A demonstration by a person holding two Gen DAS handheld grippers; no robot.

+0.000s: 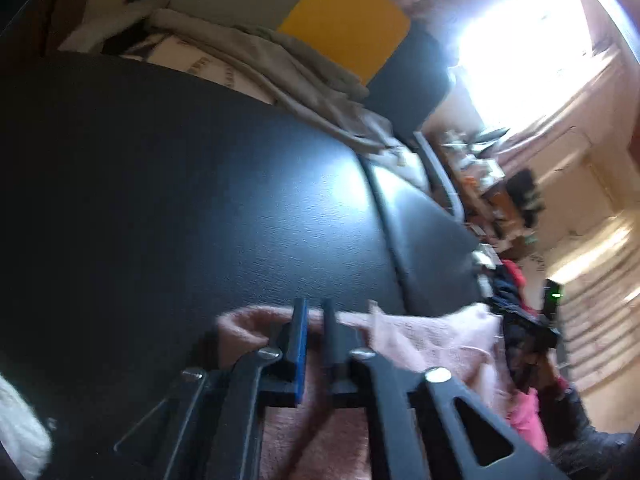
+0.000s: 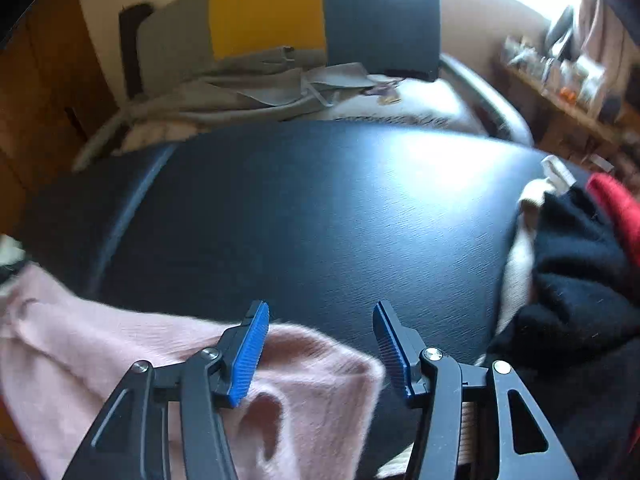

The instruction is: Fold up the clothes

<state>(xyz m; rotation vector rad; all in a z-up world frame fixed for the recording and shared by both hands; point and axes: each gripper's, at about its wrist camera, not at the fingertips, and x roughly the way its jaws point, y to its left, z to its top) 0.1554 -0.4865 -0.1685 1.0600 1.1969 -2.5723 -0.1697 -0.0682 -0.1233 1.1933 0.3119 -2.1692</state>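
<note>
The pale pink fuzzy knit garment (image 2: 132,344) lies on the near edge of the black textured leatherette surface (image 2: 320,208). In the right wrist view its long axis runs left to right, from the far-left edge of the frame to a rounded end (image 2: 360,364) pointing right, below the right gripper (image 2: 320,316). That gripper's jaws stand wide apart, with nothing between them; the blue ribbed pad (image 2: 250,354) of its left finger lies over the pink knit, though whether it touches cannot be told.

In the left wrist view the same garment (image 1: 432,340) runs across the bottom of the frame, with one rolled end (image 1: 244,326) pointing left. The left gripper (image 1: 316,312) has its jaws nearly together, clamped on a fold of the pink knit; a narrow strip of fabric shows between the blue-edged finger (image 1: 300,344) and the black one.

The right wrist view alone shows a heap of black fleece clothing (image 2: 576,264) with a red item (image 2: 616,204) and a cream piece (image 2: 520,256) at the right edge of the surface, well apart from the pink garment. The left wrist view alone shows a bright window (image 1: 520,40) at far right, a bright pink cloth (image 1: 528,416) at near right, and a white knit piece (image 1: 20,428) at near left. Both views show a yellow rectangular panel (image 2: 268,12) and grey rumpled fabric (image 2: 224,96) beyond the far edge.
</note>
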